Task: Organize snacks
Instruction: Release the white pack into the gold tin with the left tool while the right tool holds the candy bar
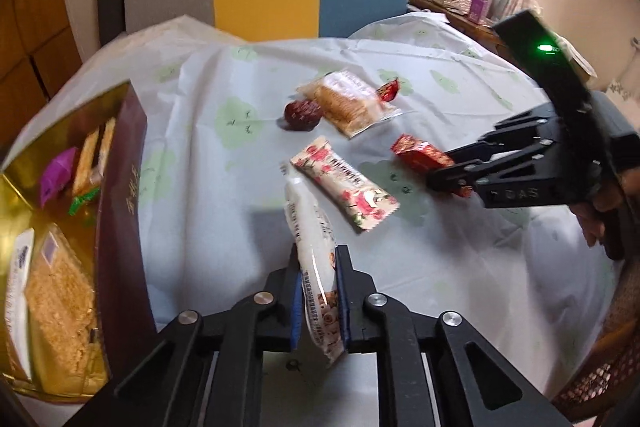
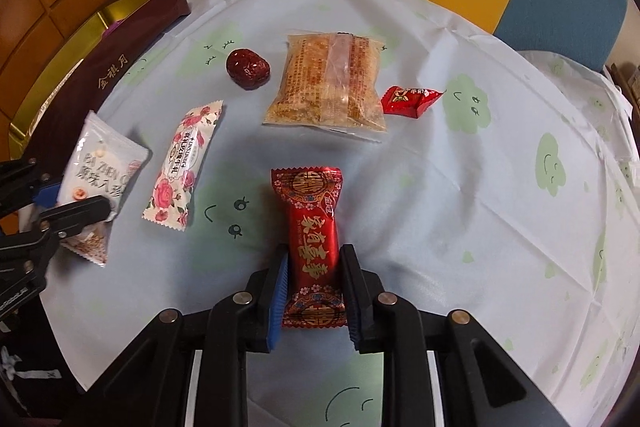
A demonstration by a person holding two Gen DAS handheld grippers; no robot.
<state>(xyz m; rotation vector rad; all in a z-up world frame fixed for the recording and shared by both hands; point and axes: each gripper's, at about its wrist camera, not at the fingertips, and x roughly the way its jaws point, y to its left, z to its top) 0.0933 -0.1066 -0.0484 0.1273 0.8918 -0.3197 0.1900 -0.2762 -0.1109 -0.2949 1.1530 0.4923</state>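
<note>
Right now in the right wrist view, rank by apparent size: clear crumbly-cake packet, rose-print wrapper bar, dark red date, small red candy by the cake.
1. Clear plastic crumbly-cake packet
2. Rose-print white wrapper bar, which lies a bit nearer the camera
3-4. Dark red wrinkled date and small red foil candy: too alike to rank.

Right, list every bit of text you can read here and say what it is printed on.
"金祺月": side of the maroon box.
"原味八珍", with "ZHEN" above it: white packet in the left tongs.
"家有喜事": red candy between the right tongs.
Rose-print wrapper, clear cracker pack, small red candy: print too small to read.
</note>
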